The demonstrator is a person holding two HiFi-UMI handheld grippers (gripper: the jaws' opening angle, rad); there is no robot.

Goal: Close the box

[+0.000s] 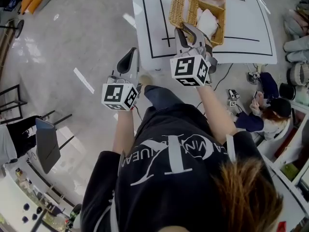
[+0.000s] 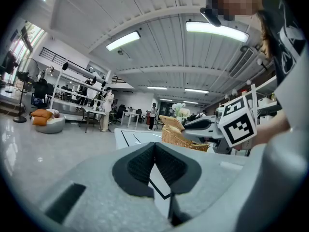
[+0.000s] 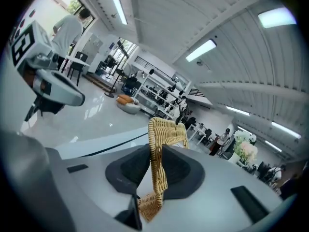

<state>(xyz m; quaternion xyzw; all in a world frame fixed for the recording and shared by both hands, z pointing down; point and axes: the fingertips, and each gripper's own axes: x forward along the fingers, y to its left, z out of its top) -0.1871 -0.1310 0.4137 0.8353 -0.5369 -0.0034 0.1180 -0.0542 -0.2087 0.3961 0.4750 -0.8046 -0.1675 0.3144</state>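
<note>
**Wicker box** [image 1: 222, 21]: stands at the near edge of the white table [image 1: 251, 33], which is marked with black lines. I see something white [image 1: 208, 22] lying inside.

**Woven lid** [image 3: 159, 149]: a flap on the box's left side, raised off the opening. In the right gripper view its edge runs upright between the pads.

**Right gripper** [image 1: 189, 33]: I have it clamped on the lid's near edge, with a pad pressing on each face.

**Left gripper** [image 1: 132, 53]: to the left of the table and off the box. Its jaw tips meet and nothing is between them.

**Seated person** [image 1: 270, 112]: on the floor, near right of the table.
</note>
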